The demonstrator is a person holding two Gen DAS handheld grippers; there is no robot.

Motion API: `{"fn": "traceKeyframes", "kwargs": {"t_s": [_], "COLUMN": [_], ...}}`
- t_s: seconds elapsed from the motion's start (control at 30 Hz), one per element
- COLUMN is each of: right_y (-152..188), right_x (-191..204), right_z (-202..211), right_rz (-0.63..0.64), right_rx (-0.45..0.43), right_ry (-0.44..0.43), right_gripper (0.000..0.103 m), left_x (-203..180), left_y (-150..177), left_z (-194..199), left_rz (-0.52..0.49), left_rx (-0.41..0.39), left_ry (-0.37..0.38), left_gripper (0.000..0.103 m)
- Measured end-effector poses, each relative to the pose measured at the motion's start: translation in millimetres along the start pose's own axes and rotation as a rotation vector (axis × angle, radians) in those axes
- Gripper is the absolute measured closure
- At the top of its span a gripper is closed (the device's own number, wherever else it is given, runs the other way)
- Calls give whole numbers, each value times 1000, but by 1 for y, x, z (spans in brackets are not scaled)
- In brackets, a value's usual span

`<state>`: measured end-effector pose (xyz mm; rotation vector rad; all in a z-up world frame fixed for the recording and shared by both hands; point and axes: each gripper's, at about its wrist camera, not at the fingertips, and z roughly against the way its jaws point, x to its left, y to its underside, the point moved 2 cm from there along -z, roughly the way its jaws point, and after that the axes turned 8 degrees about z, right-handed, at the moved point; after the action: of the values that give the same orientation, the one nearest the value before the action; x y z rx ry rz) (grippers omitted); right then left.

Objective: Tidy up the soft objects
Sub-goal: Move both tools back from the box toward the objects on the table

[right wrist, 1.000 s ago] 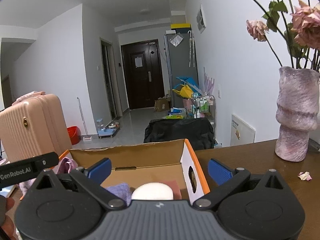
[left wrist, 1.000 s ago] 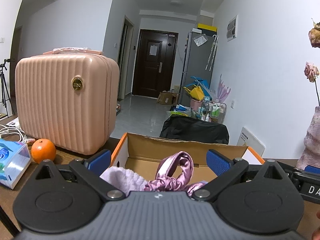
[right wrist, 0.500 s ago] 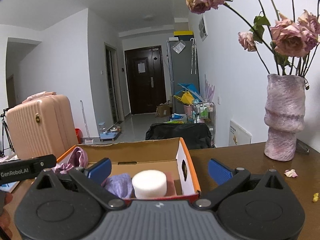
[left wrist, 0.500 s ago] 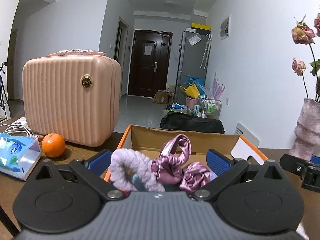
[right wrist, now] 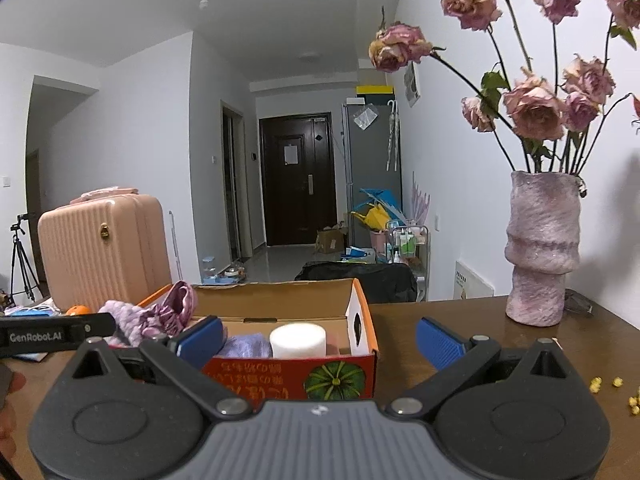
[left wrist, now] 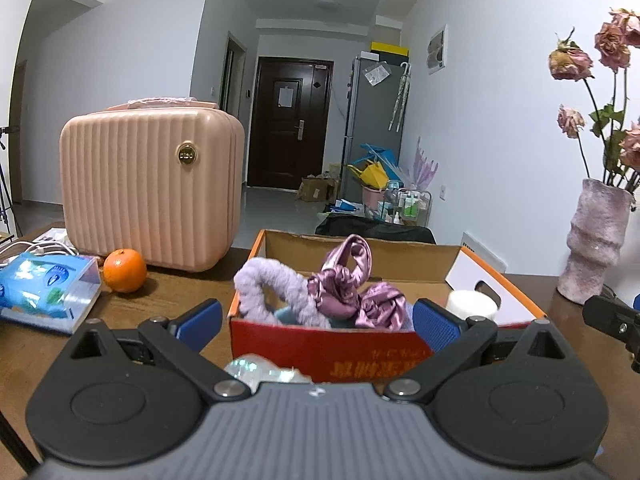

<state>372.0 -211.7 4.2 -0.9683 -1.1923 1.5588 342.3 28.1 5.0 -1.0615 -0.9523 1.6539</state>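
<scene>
A fluffy lilac scrunchie [left wrist: 267, 289] and a shiny purple satin scrunchie [left wrist: 352, 284] lie heaped in the cardboard box [left wrist: 360, 354], straight ahead of the left gripper [left wrist: 318, 320] and just beyond its fingertips. The satin one stands partly upright, its loop rising above the box's rim, and it touches the lilac one on its left. To the right of them in the same box sits a white cylindrical puff [left wrist: 472, 306], close behind the gripper's right blue pad. The left gripper's jaws are spread wide and hold nothing; the near red wall of the box lies between the two pads. A crinkled, clear iridescent thing [left wrist: 260, 370] shows just over the gripper's body, below the box wall; what it is cannot be told.

From the right gripper [right wrist: 318, 338], the box [right wrist: 352, 374] stands ahead and slightly left, with a pumpkin picture on its near wall. The white puff [right wrist: 298, 340] sits inside right behind that wall, a pale lilac soft thing [right wrist: 246, 346] beside it on the left, and the satin scrunchie [right wrist: 176, 306] further left at the far corner. This gripper's jaws are also spread wide and empty, and the left gripper's black body shows at its left edge.

Further out, left of the left gripper, an orange [left wrist: 125, 270] rests on the brown table [left wrist: 176, 292] just in front of a pink ribbed case [left wrist: 152, 188], with a blue tissue pack [left wrist: 44, 290] beside it. Off to the right stands a mauve vase [right wrist: 542, 250] of dried roses [right wrist: 536, 110].
</scene>
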Motion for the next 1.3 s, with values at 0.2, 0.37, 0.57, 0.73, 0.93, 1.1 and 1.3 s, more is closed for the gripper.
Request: {"fn": "traceKeyframes", "kwargs": {"t_s": [0.2,0.37,0.57,0.73,0.93,1.1,1.3], "right_y": [14,25,36,42,46,48,50], "right_x": [6,9,10,10,8,8,9], "right_z": [24,43,64,81,92,89,86], "right_rz": [19,34,43,37,37,33,34], "right_rx": [22,46,58,63,63,76,87], "right_ry": [0,0,4,0,-1,-6,-9], "right_gripper": [0,0,0,0,0,0,0], "left_x": [3,4,5,4,8,7,9], "left_y": [12,23,34,44,51,53,54], "left_z": [22,40,61,78,91,88,87], "left_rz": [-14,-28,-44,-62,-69,-79,-71], "left_rx": [18,37,55,75,82,93,103], "left_ry": [13,21,33,41,47,49,51], "left_gripper": [0,0,0,0,0,0,0]}}
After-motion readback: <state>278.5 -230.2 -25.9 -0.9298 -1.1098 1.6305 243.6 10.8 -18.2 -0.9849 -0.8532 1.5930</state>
